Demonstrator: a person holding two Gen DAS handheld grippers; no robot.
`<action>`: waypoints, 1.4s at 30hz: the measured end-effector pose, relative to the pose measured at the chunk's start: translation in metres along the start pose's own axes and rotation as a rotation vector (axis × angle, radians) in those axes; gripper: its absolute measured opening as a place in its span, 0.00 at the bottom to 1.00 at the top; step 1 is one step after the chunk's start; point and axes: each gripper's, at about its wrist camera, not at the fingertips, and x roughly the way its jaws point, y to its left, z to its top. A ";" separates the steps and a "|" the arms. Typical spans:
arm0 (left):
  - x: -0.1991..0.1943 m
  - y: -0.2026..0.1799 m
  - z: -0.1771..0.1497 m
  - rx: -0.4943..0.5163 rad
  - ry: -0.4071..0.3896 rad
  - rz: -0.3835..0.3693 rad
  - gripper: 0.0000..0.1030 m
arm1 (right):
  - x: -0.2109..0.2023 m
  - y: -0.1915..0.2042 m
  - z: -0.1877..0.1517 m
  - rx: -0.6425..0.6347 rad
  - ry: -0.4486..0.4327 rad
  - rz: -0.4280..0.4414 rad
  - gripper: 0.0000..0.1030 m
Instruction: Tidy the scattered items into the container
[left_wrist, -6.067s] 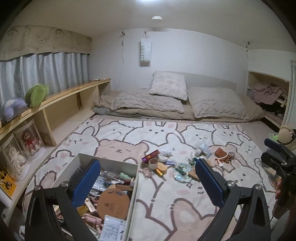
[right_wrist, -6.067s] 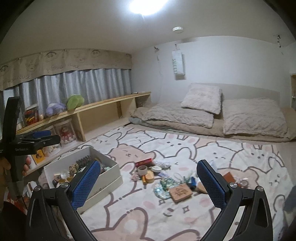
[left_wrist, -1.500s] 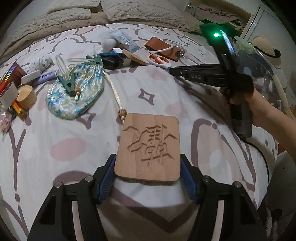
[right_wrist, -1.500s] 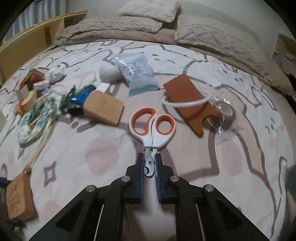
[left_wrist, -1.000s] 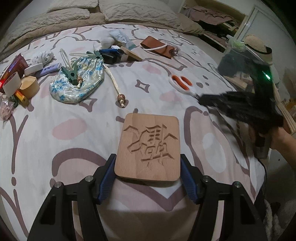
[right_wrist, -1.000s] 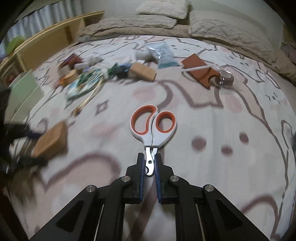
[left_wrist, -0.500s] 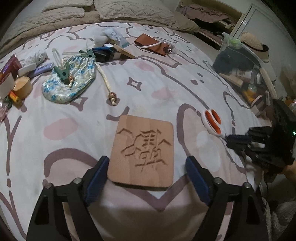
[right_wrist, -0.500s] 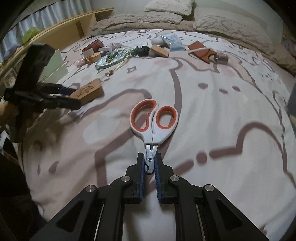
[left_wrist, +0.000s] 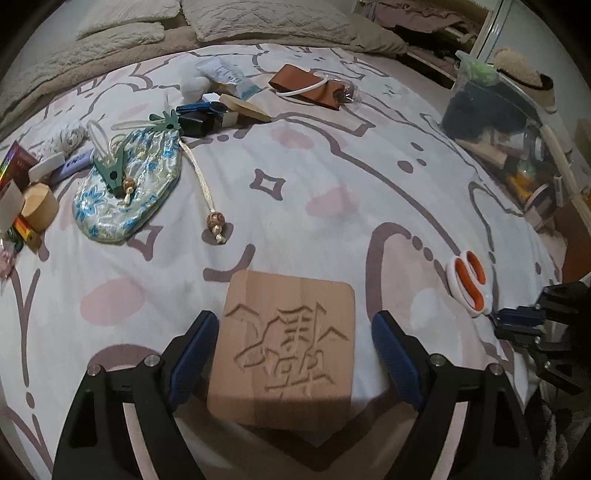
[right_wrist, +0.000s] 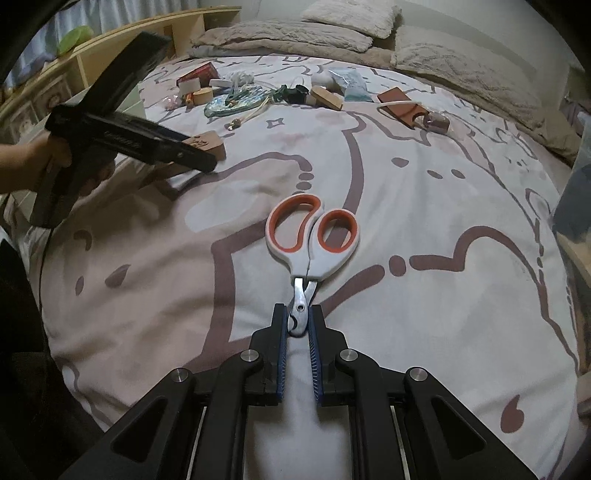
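The left gripper (left_wrist: 291, 354) stood with its jaws spread wide, and the carved wooden plaque (left_wrist: 286, 350) lay flat on the bedspread (left_wrist: 332, 166) between them, a gap showing on the right side and the left pad just beside its edge; I judged it was not gripped. The right gripper (right_wrist: 298, 325) had its jaws narrowed onto the blades of the orange-handled scissors (right_wrist: 312, 236), handles pointing away ahead of the fingers, so that item looked held and ready to carry.

Very little looked tidied, as far as I could see. Well ahead of the left jaws and off to their left, the pile remained: a blue floral pouch (left_wrist: 125, 192) with a green clip (left_wrist: 110, 171) on it, a beaded cord (left_wrist: 207, 192), a small round wooden box (left_wrist: 38, 206). Farther ahead lay a brown leather case (left_wrist: 306, 86) and a sachet (left_wrist: 229, 75). The container was barely in view, if at all; a pale edge behind the left gripper in the right view might have been it. So I reckoned two items were in hand or nearly so, and the rest was left to do.
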 end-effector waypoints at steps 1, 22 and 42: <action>0.001 0.000 0.000 0.003 0.000 0.006 0.83 | -0.001 0.000 0.000 0.000 0.003 -0.001 0.12; -0.006 0.000 -0.009 0.026 -0.020 0.048 0.63 | 0.016 -0.003 0.053 0.115 -0.023 -0.064 1.00; -0.011 0.002 -0.015 0.035 -0.018 0.028 0.63 | 0.042 -0.002 0.056 0.033 -0.011 -0.030 0.64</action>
